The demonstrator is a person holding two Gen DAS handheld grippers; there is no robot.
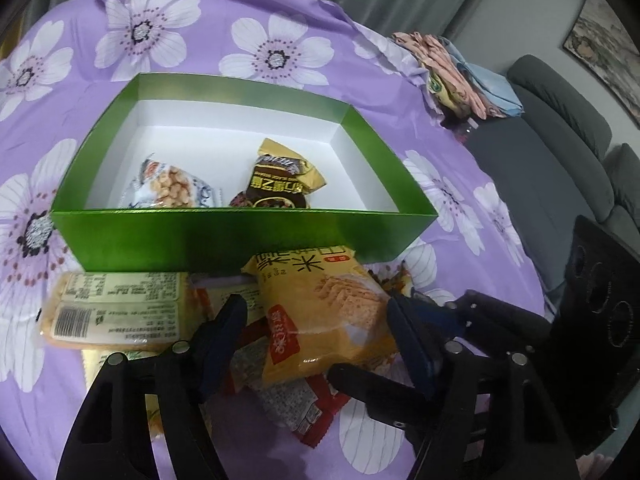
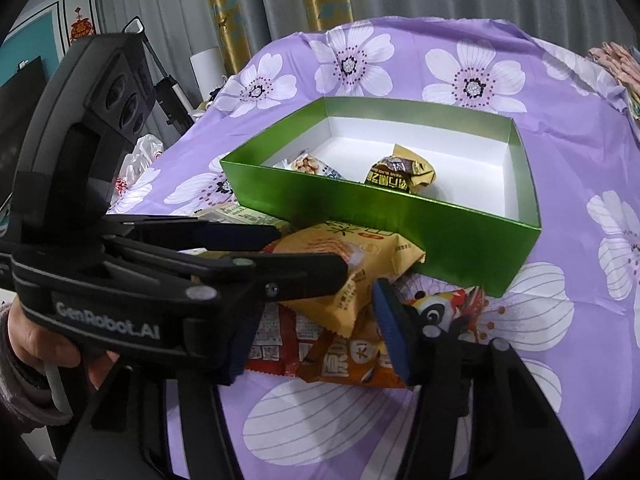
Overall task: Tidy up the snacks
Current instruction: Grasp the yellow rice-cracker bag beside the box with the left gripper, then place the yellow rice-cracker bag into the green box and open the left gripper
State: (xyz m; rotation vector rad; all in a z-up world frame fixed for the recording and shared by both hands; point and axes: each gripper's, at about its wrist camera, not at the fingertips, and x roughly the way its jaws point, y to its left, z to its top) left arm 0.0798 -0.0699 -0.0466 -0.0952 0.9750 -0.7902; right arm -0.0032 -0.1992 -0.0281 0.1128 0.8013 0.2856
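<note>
We are reaching for the yellow cracker packet [image 1: 320, 312], which is lying atop the snack pile against the near wall of the green box [image 1: 240, 236], toward the near edge of the tabletop. The left gripper [image 1: 316, 334] is straddling it, jaws apart, pads not yet pressing. The right gripper [image 2: 316, 336] is hovering over the orange packet [image 2: 352, 360], also apart. We should be centring the pads on the packet's flanks before closing gently, since crackers probably crush.

- Left gripper [image 2: 304, 248] — black plastic frame, silver round pins, blue ribbed pads, white "GenRobot.AI" lettering.
- Right gripper [image 2: 316, 352] — the same black arms and blue pads.
- Hand [image 2: 36, 344] in a grey fuzzy sleeve [image 2: 16, 384].
</note>
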